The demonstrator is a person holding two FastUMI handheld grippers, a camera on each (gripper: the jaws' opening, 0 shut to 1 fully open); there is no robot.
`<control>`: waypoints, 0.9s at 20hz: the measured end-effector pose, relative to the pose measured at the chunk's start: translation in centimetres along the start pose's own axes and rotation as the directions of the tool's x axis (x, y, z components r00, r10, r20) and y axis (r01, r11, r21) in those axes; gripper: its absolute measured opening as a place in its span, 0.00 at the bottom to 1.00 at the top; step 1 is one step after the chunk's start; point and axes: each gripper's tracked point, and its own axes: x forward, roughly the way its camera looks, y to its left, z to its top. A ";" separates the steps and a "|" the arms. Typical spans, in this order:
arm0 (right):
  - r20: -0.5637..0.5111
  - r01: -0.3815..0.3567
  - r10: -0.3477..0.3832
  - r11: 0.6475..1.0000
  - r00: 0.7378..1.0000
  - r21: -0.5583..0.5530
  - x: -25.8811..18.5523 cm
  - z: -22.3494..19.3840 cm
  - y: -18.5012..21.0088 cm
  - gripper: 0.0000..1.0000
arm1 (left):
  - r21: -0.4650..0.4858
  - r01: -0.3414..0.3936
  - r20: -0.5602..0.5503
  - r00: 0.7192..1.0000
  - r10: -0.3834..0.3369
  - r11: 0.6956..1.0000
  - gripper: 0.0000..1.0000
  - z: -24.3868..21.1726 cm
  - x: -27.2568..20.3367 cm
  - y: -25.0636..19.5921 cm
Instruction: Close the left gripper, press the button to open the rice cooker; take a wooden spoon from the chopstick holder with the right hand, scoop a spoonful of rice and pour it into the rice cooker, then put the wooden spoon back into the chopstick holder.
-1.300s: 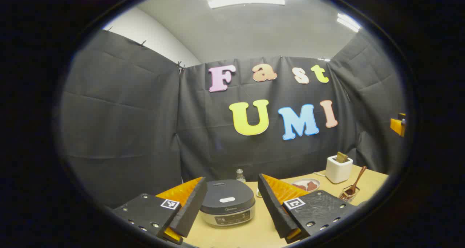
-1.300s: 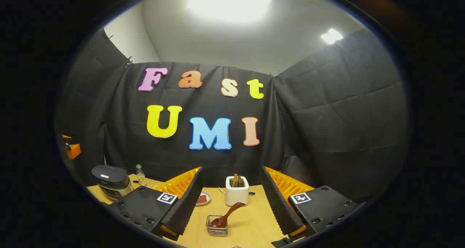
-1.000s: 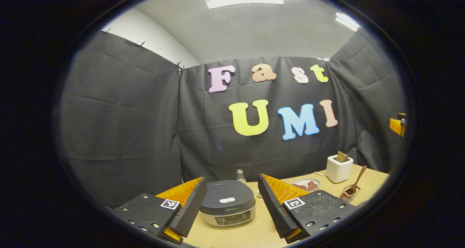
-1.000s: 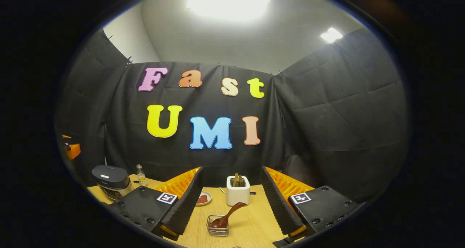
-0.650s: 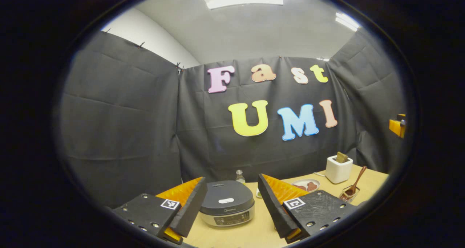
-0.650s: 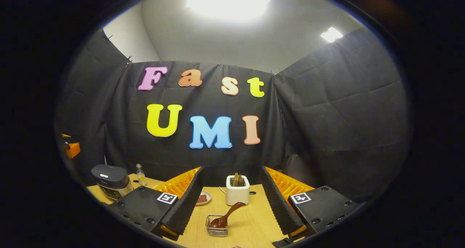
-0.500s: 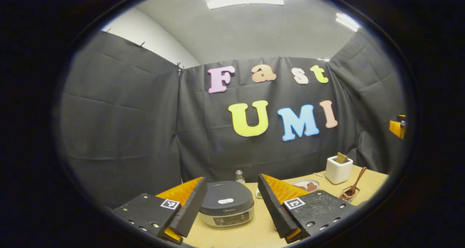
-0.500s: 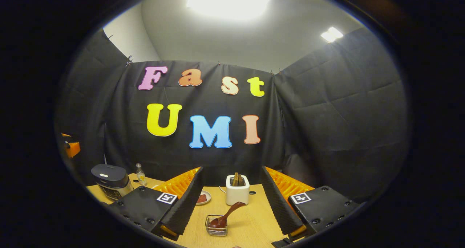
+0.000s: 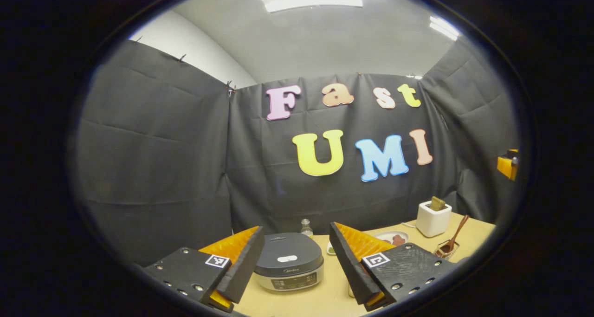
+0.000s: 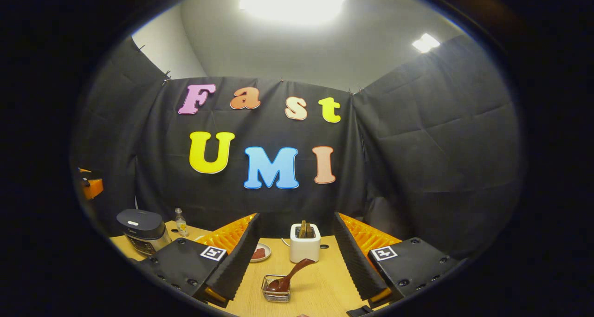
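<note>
My left gripper (image 9: 292, 261), fingers spread, is facing the unopened rice cooker (image 9: 288, 261) ahead; every step is remaining

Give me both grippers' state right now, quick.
Left gripper: open, holding nothing, rice cooker ahead between its fingers.
Right gripper: open, holding nothing, wooden spoon ahead in its holder.

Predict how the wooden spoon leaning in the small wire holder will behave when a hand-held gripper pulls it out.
The wooden spoon looks rigid, so it probably won't flex. It leans steeply over one side of the low wire holder, so the holder may tip or drag with a sideways pull. Its narrow, rounded handle could twist between the fingers.
</note>
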 end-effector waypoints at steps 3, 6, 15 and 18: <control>-0.006 -0.014 0.014 1.000 1.000 -0.005 0.4 -0.4 -0.1 0.94 | -0.003 -0.002 -0.004 1.000 0.002 1.000 0.88 0.1 0.0 0.0; -0.010 -0.035 0.035 0.999 0.999 -0.006 0.6 -0.7 -0.3 0.94 | 0.004 -0.015 0.003 1.000 0.015 1.000 0.88 0.6 0.0 -0.2; -0.001 -0.163 0.163 0.986 0.987 -0.041 2.2 -2.1 -0.1 0.97 | 0.041 -0.060 0.019 0.998 0.059 0.997 0.71 1.8 0.2 -2.4; -0.011 -0.185 0.185 0.982 0.983 -0.034 2.5 -2.7 0.0 0.97 | 0.037 -0.053 0.014 0.999 0.053 0.998 0.62 1.9 0.4 -2.3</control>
